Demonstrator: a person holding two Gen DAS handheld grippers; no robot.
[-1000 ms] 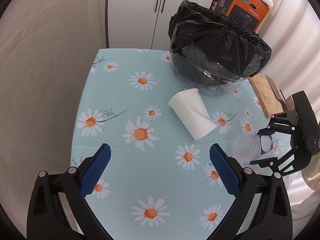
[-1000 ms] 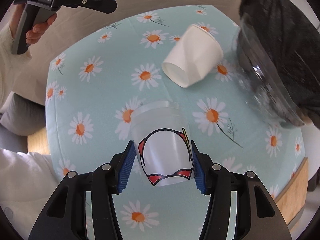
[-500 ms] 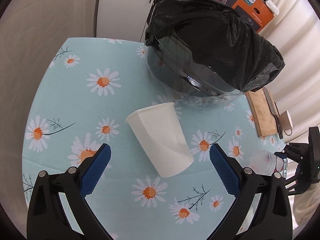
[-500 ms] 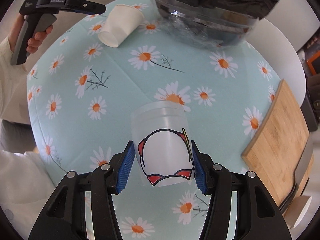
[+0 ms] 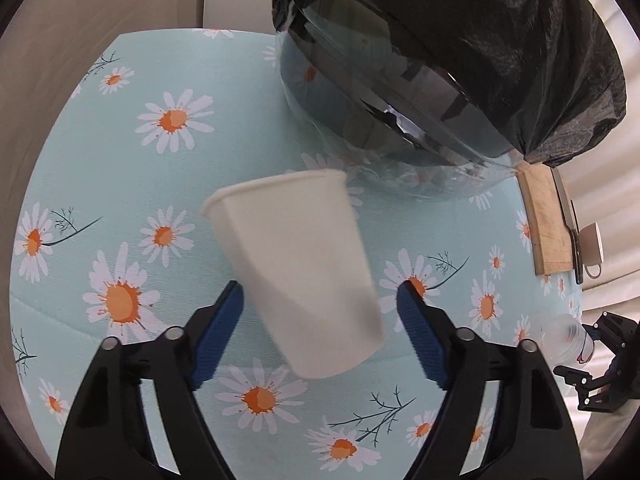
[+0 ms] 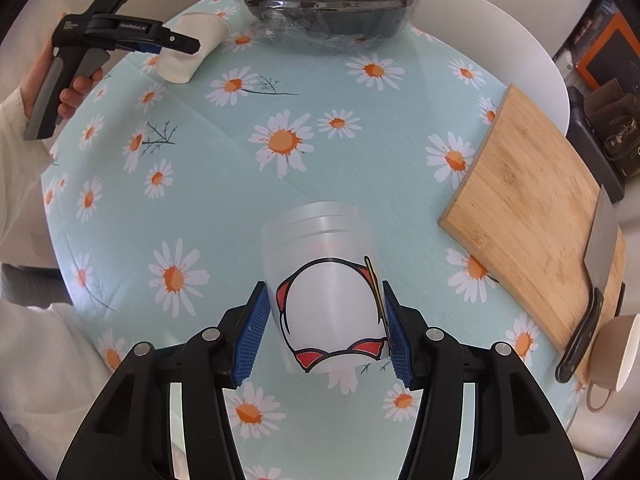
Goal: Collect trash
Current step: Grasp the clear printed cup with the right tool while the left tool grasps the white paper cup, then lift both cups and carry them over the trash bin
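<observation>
A white paper cup [image 5: 304,264] lies on its side on the daisy tablecloth, its base between the fingers of my left gripper [image 5: 320,336], which is open around it with gaps on both sides. It also shows in the right wrist view [image 6: 192,50]. My right gripper [image 6: 324,332] is shut on a frosted plastic cup [image 6: 326,292] with a red and black print, held above the table. The bin [image 5: 460,60] with a black bag stands just beyond the paper cup and shows at the far side in the right wrist view [image 6: 324,4].
A wooden cutting board [image 6: 532,216] with a cleaver [image 6: 592,280] lies at the table's right edge. A beige mug [image 6: 616,356] stands beside it. The tablecloth [image 6: 224,184] covers the round table.
My left gripper has moved forward over the table until the paper cup sits between its fingers, which have narrowed. My right gripper has drawn back with the plastic cup.
</observation>
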